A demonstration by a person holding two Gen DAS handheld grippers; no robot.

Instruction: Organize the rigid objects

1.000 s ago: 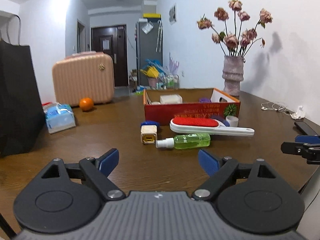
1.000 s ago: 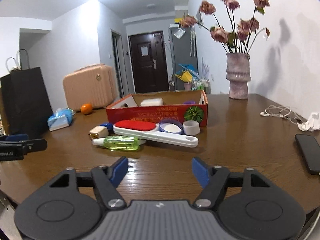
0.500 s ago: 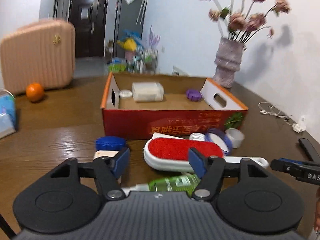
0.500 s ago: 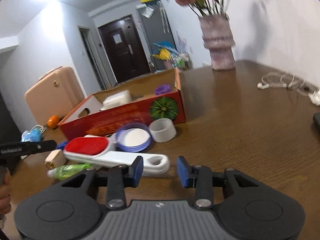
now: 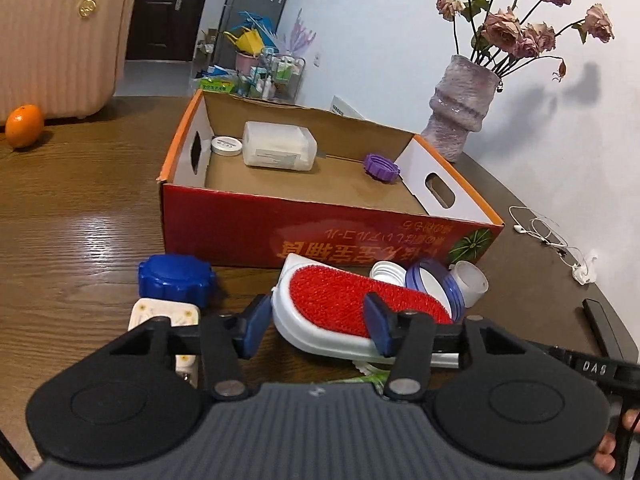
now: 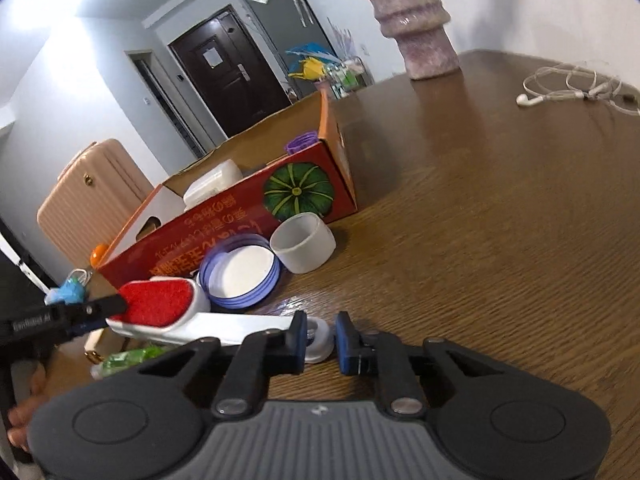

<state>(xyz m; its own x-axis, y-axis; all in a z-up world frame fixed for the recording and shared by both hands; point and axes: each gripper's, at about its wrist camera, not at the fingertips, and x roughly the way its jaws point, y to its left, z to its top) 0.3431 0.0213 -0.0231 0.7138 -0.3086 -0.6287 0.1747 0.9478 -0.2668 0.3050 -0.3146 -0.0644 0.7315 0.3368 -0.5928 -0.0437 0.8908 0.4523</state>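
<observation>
A white lint brush with a red pad lies on the wooden table in front of a red cardboard box. My left gripper is open, its blue fingers on either side of the brush head. My right gripper is narrowed around the ring end of the brush handle; contact is unclear. The brush also shows in the right wrist view. The box holds a white container, a white lid and a purple cap.
Beside the brush lie a blue cap, a cream plug block, a blue-rimmed lid, a white cup and a green spray bottle. A vase, earphones, an orange and a pink suitcase stand farther off.
Both grippers moved forward and down to the brush. The left one now straddles the brush head. The right one has narrowed around the handle's ring end.
</observation>
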